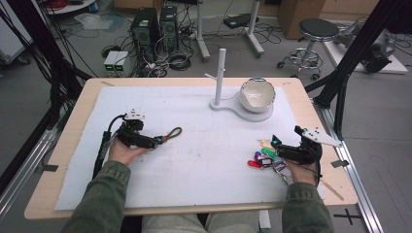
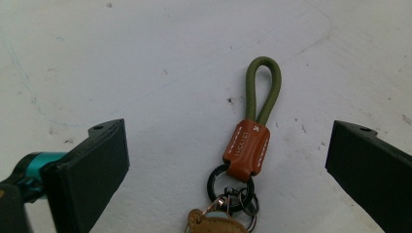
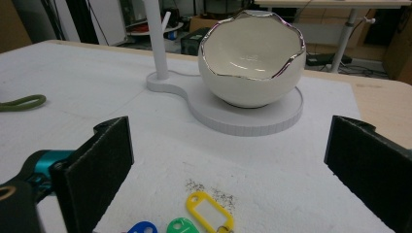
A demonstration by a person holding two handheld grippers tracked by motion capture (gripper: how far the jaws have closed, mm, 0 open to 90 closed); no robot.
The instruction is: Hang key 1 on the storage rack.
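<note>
Where olive keychain (image 2: 247,145) lies — tab lettering unreadable — both tongs gape wide.

Right gripper (image 3: 228,160) fingers spread wide, nothing between. Yellow plastic key tag (image 3: 210,208), green tag (image 3: 181,226) and blue tag (image 3: 142,228) just below. Ahead: white eggshell-shaped ceramic bowl (image 3: 252,65) on white stand base (image 3: 291,114), white-covered tabletop (image 3: 73,77).

An egg-shaped white bowl (image 1: 257,94) sits on the stand's round base (image 1: 262,115), right of its upright post (image 1: 220,77), at the counter's (image 1: 63,145) far side.
</note>
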